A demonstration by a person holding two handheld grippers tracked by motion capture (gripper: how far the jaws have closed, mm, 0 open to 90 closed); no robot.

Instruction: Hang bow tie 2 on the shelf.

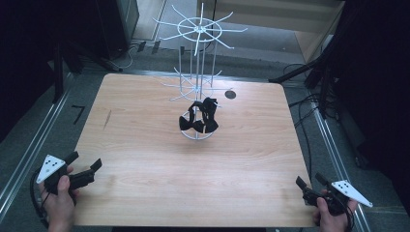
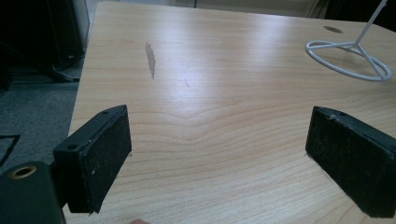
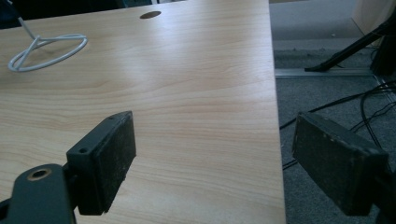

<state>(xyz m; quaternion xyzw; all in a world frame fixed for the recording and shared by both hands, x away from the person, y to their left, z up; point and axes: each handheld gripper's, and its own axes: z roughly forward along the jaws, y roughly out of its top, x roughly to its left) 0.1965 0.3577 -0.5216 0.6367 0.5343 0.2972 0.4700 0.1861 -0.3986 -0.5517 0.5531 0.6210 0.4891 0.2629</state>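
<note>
A white wire display rack (image 1: pixel 198 72) with radiating arms stands on the far middle of the wooden table (image 1: pixel 145 145). Black bow ties (image 1: pixel 199 118) hang bunched low on it, above its ring base (image 1: pixel 197 135). My left gripper (image 1: pixel 86 162) rests open at the table's near left corner, nothing between its jaws. My right gripper (image 1: pixel 310 182) sits open at the near right corner, one jaw past the table edge. The rack's ring base (image 2: pixel 349 58) appears far right in the left gripper view, and the same ring base (image 3: pixel 46 50) far left in the right gripper view.
A round cable hole (image 1: pixel 230 94) lies behind the rack to its right. Dark stands and cables (image 1: pixel 309 111) crowd the floor right of the table. A grey scuff (image 2: pixel 150 58) marks the wood on the left side.
</note>
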